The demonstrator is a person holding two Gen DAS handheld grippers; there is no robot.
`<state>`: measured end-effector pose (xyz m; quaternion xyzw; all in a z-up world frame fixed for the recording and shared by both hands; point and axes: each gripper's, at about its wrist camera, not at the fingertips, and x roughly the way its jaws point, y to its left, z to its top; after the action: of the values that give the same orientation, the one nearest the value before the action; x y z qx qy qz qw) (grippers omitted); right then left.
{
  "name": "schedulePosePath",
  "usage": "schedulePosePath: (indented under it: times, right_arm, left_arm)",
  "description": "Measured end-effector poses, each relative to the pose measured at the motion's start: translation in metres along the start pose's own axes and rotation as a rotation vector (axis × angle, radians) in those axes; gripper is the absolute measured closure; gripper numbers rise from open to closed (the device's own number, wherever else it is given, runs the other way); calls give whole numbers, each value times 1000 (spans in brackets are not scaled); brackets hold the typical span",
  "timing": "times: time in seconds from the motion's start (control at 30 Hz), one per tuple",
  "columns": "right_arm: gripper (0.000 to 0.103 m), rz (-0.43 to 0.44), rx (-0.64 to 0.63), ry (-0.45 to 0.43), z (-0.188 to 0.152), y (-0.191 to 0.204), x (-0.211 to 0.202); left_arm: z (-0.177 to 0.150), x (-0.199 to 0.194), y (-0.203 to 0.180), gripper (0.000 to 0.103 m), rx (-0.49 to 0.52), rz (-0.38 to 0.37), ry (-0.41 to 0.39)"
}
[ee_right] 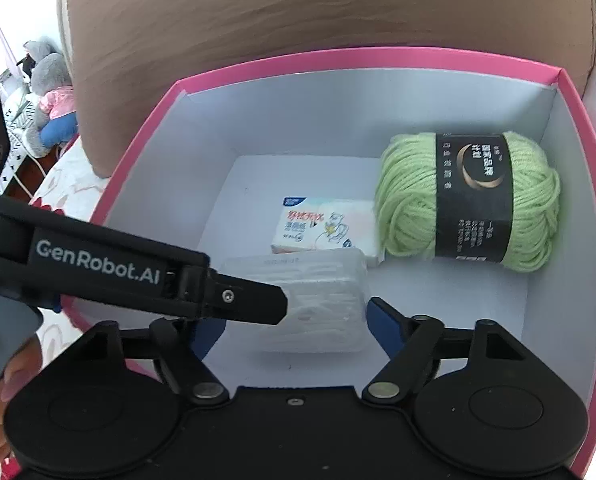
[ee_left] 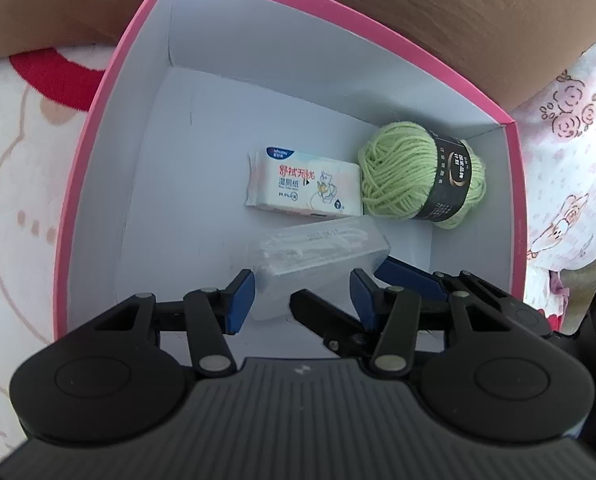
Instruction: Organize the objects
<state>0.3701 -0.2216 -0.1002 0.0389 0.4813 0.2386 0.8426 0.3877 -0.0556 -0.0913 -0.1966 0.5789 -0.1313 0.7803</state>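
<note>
both grippers are black with blue pads; the left gripper (ee_right: 257, 304) carries white "genrobot.ai" lettering.

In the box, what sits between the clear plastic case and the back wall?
The wet-wipe pack lies between the clear case and the back wall of the pink box, with bare floor behind it. Both wrist views show this.

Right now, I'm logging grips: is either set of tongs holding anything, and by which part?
Cannot tell. The clear swab box sits inside both the left tongs and right tongs, at its near end; pressing contact is unclear.
</note>
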Motion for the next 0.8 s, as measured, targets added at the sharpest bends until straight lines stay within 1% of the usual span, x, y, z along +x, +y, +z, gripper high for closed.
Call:
schedulePosePath:
  times: [0.13, 0.2, 0.3, 0.37, 0.4, 0.43, 0.47, 0.53, 0.63, 0.7, 0.8]
  right_arm:
    - [32, -28, -24, -4, 0, 1, -1]
    - [32, -31, -14, 0, 0, -1, 0]
    - [33, -16, 35, 19, 3, -4, -1]
    - [35, 22, 97, 41, 4, -11, -1]
    - [41, 45, 135, 58, 6, -16, -1]
    - [51, 51, 166, 63, 7, -20, -1]
    - [52, 64, 189, 67, 8, -24, -1]
    - [58, 60, 209, 62, 7, -29, 1]
    - [63, 23, 191, 55, 4, -28, 3]
    - [65, -3, 162, 49, 3, -27, 5]
    - [65, -10, 136, 36, 1, -24, 6]
  left_arm:
    - [-1, 1, -1, 53, 15, -1, -4]
    - [-1, 1, 0, 53, 15, -3, -3]
    - [0, 1, 1, 53, 0, -11, 4]
    - [-1, 0, 2, 53, -17, 2, -7]
    - [-1, -1, 1, 53, -14, 20, -27]
    - [-2, 0, 0, 53, 2, 42, -42]
    - [-2, 1, -1, 53, 4, 49, -54]
    - [-2, 1, 0, 53, -10, 42, -63]
    - [-4, 9, 4, 55, -30, 35, -38]
    - [-8, 19, 10, 56, -69, 25, -12]
    - [-10, 20, 8, 57, -53, 44, -41]
